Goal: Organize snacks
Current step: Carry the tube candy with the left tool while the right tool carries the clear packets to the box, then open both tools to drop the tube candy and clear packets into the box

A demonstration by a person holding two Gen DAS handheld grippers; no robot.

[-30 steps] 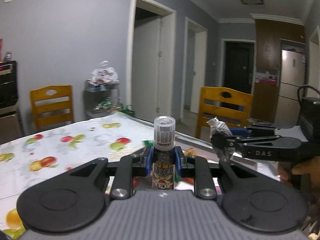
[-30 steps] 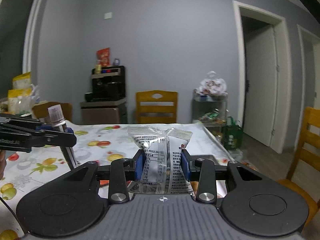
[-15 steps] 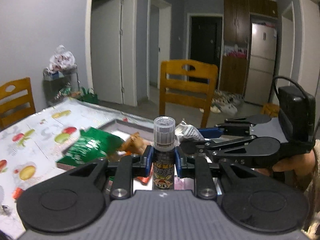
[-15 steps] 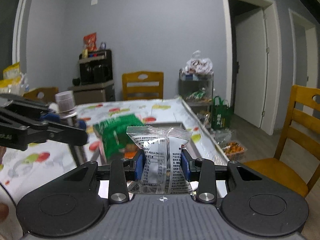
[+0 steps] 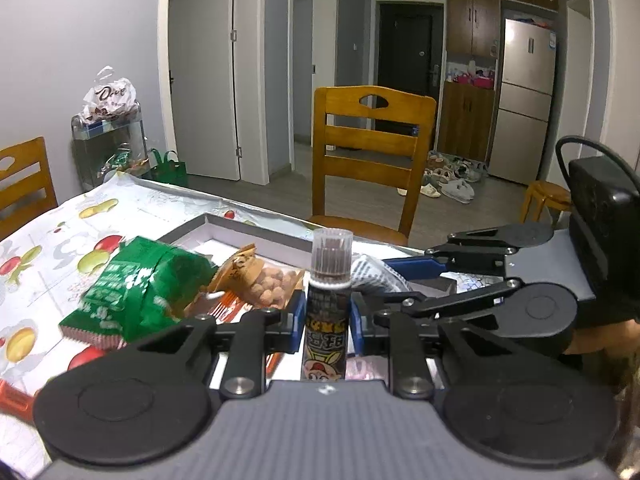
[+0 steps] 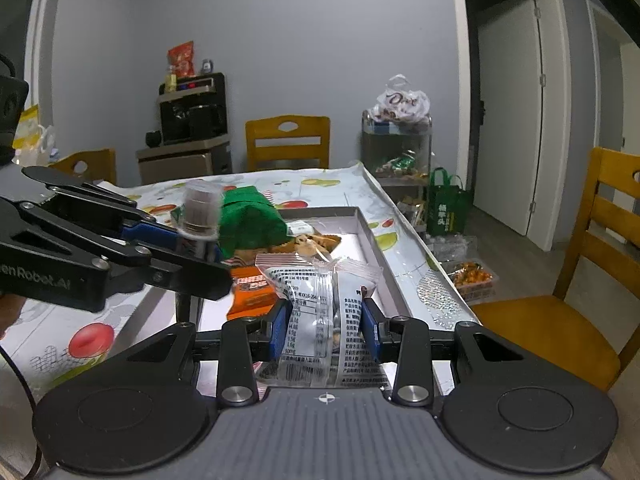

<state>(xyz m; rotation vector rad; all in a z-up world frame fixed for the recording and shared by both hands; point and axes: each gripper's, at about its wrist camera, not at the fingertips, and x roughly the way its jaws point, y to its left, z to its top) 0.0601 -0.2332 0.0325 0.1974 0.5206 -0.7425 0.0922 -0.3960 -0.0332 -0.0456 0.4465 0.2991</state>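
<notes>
- Presently two snacks are in transit above the tray: a slim bottle-shaped snack tube [image 5: 327, 304] with a clear ribbed cap, and a clear-and-grey foil packet [image 6: 320, 312].
- Left gripper [image 5: 327, 316]: its fingers are drawn in almost fully and pinch the tube upright at mid-body, cap uppermost.
- Right gripper [image 6: 325, 322]: its fingers stand a little apart and clamp the packet by its flanks; the printed back faces the camera.
- Destination, as judged: the shallow grey tray [image 6: 366, 232] on the surface [image 5: 48, 236], which has a fruit-print cloth. Both loads hang over the tray's near end, not yet set down.
- Tray contents: a green bag [image 5: 136, 280], a clear bag of round nuts [image 5: 268, 284] and an orange packet [image 6: 250, 290], crowded toward one side. Bare floor shows along the far side wall.
- The two grippers sit close together, the right one just beside the tube in the left view.
- Step in hand, by judgement: carrying both items to the tray for placement.
- Next move calls for lowering each item onto free tray floor, clear of the lying bags, and parting the fingers only once the item rests.
- Risk: the tube is tall and narrow and may topple if released upright; the close grippers may foul each other.
</notes>
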